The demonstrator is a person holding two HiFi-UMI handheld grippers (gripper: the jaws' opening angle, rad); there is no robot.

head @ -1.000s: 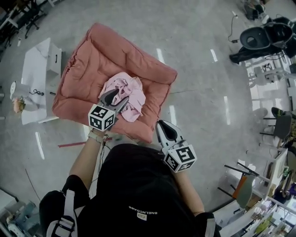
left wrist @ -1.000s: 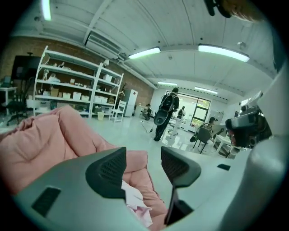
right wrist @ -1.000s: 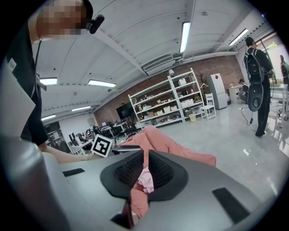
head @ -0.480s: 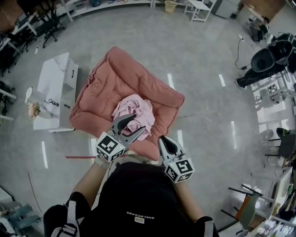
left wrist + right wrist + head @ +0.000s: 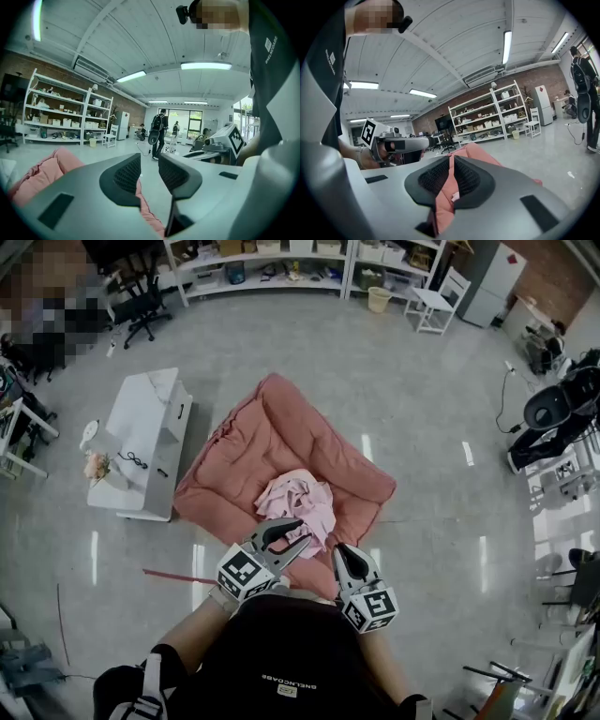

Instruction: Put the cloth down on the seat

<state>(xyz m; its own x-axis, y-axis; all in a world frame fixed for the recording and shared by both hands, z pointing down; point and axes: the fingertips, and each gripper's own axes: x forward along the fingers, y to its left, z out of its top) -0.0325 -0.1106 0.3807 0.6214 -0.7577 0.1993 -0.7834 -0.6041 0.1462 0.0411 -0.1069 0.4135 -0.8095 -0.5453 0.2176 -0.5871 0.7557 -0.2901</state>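
The seat [image 5: 246, 442] is a big salmon-pink cushion on the floor. A crumpled light-pink cloth [image 5: 302, 500] lies on its near part, and no gripper touches it. My left gripper [image 5: 302, 532] hovers just short of the cloth. Its jaws are closing, a gap still shows between them, and nothing is in it. In the left gripper view the left gripper [image 5: 149, 161] points past the seat's edge [image 5: 40, 173]. My right gripper [image 5: 340, 551] is beside it over the seat's near corner. In its own view the right gripper [image 5: 452, 159] has its tips together, and the seat [image 5: 480, 152] shows behind.
A low white table [image 5: 141, 442] with small items stands left of the seat. Shelving [image 5: 281, 263] and a white chair [image 5: 433, 298] line the far wall. A black chair [image 5: 561, 409] sits at the right. A red strip [image 5: 173, 576] lies on the floor. People [image 5: 158, 130] stand far off.
The left gripper drew back off the cloth toward the person, opened wide, then narrowed. The cloth stayed on the seat. The right gripper stayed shut and barely moved. The head view rose.
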